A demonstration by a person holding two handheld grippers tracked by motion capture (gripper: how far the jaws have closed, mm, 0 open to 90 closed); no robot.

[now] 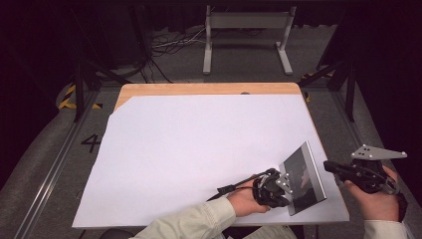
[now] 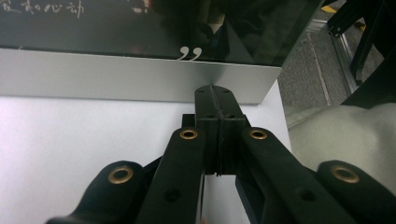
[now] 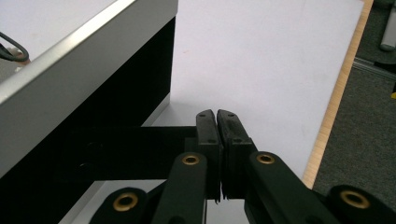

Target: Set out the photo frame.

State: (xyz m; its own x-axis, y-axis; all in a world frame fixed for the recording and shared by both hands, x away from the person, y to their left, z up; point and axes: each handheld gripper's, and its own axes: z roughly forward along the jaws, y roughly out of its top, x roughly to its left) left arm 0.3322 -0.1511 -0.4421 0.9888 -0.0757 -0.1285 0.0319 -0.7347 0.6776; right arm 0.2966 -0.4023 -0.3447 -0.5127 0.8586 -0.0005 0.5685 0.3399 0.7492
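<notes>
We are working with a picture frame [image 1: 303,177] that has a silver edge and a dark, shiny front. It stands tilted on the white sheet [image 1: 199,149] that covers the worktop [image 1: 209,88], at the near right corner.

Our left hand-held gripper [image 1: 278,186] has its jaws closed together, with nothing between them. In the left gripper view its tips touch the silver bottom edge of the frame [image 2: 135,77], so it seems to be pushing or steadying it. Our right hand-held gripper [image 1: 334,167] is just beside the frame on the right. Its jaws are almost closed and hold nothing. In the right gripper view the black stand [image 3: 135,144] behind the frame is right next to its tips.

We think the frame is almost set up. What is left is to check that it stands alone and take both hands away.
</notes>
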